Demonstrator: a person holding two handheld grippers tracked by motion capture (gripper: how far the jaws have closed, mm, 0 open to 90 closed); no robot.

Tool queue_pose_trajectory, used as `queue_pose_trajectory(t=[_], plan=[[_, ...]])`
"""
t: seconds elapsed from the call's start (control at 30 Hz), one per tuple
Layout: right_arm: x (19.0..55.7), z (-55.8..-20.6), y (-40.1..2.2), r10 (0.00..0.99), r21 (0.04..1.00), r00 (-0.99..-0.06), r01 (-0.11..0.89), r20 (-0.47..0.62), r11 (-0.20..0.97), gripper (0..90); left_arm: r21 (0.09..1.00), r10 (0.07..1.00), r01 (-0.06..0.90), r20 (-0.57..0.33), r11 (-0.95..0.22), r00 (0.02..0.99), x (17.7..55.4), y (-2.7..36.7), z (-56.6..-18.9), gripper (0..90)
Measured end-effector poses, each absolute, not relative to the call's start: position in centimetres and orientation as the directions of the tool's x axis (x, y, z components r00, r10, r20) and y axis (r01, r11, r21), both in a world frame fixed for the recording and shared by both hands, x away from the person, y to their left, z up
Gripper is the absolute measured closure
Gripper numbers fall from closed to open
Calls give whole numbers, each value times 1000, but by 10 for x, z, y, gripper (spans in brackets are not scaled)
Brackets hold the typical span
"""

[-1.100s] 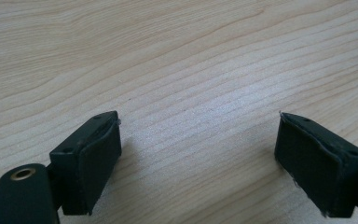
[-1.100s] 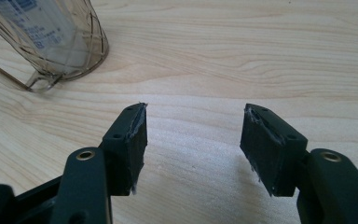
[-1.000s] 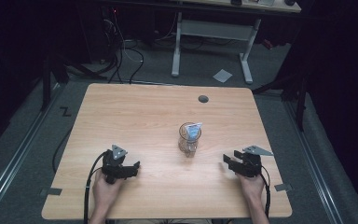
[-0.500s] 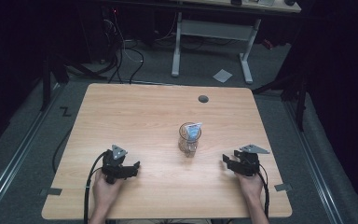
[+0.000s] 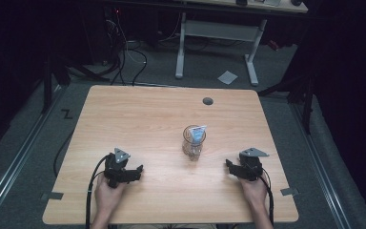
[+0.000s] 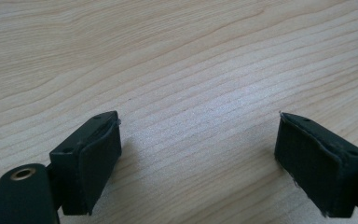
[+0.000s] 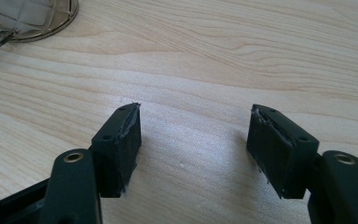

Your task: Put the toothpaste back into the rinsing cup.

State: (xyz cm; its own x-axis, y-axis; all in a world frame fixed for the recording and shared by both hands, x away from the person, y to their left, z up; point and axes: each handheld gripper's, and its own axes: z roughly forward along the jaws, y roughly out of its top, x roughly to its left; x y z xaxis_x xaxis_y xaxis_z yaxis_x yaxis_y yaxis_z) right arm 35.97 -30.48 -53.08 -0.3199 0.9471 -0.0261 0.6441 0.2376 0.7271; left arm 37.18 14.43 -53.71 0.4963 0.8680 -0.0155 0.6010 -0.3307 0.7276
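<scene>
Pale wood bench (image 5: 138, 124): light grain in long wavy lines, matt top, rounded corners, small dark round plug (image 5: 208, 100) near far edge.
Glass jar (image 5: 192, 141): clear, round, upright at bench middle, slightly right of centre; something pale blue and white inside at the rim, content unclear. In right gripper view, round base with thin wire-like grid at upper left corner (image 7: 25, 18).
Left tongs (image 5: 136, 170): black, blocky, grey three-cornered plate on top, cable trailing back over near edge; held low over near left of bench, well apart from jar.
Left tongs, state: wide apart, bare wood between; flat rectangular pads (image 6: 100, 161) with dull rubbery faces.
Right tongs (image 5: 230, 166): same black build, grey plate, cable along sleeve side; near right of bench, pointing toward jar, near but not touching.
Right tongs, state: apart, just been widening, nothing between but wood; pads (image 7: 126, 144) worn and frayed at front corners.
Hands: one on each gripper, forearms entering from near edge.
Floor: grey carpet, white-legged desk frame beyond.
</scene>
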Motion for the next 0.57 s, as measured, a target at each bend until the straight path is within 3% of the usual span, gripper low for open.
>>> queue_pose_trajectory(t=[0.57], plan=[[360, -531, -305, 950, 725, -311, 651, -17, 226, 332, 728, 869, 601, -17, -329, 495, 372, 144, -537, 148]])
